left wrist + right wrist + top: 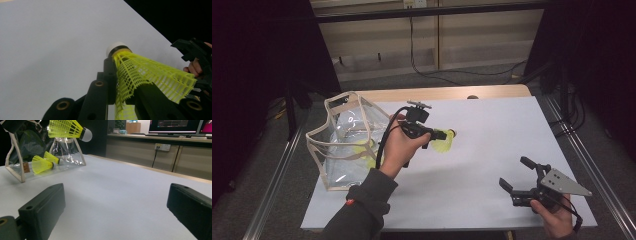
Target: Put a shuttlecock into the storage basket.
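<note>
A person is working two hand-held tools over a white-covered bench [492, 150], apparently packing shuttlecocks away. Nearest the person, the right tool [518, 176] is resting low by the bench's near edge with its jaws standing wide apart and nothing between them, seemingly idling while the other hand works. Ahead of it and off to its left, the left tool [439, 135] is clamping a yellow shuttlecock [147, 75] by its mesh skirt, the skirt crumpling between the closed jaws and the white cork tip pointing out beyond them, away from the hand. The left tool is holding it lifted clear of the bench, probably so it can be swung across without dragging. Behind the left tool's hand, a clear bag [343, 142] with pale trim is standing on the bench with its mouth open toward the top, likely propped that way to receive a drop. Inside it, two more yellow shuttlecocks [41, 164] are lying on the bottom, cork ends turned toward each other. Beyond the bench's far edge, cables are trailing along a wooden wall panel.
</note>
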`<state>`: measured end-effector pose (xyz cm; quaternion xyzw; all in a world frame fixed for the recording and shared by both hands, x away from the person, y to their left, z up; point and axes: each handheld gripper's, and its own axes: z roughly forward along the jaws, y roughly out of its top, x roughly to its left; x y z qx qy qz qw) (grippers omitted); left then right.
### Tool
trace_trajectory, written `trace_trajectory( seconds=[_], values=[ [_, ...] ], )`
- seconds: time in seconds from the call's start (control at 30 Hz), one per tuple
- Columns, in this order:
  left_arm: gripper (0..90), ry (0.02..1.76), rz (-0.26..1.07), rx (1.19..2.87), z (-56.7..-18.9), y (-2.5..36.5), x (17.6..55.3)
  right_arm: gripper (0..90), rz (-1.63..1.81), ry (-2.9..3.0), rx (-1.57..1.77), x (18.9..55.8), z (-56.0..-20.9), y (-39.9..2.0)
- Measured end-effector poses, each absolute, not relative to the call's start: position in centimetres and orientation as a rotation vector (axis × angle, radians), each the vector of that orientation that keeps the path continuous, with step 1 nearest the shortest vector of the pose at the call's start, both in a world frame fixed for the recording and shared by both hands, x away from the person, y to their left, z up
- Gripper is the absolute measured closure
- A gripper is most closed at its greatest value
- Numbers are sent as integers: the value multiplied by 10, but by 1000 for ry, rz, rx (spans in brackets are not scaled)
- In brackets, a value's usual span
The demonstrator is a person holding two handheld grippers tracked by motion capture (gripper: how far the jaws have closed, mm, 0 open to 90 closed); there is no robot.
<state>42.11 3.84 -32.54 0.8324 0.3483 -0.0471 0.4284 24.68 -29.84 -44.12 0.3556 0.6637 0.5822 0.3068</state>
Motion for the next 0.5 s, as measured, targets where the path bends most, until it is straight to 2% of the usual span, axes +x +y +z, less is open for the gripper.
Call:
trace_trajectory(
  seconds=[0.5],
  values=[
    [842,881,-125,2057,-310,50,423,16,1537,1760,939,247,-441,-298]
  ],
)
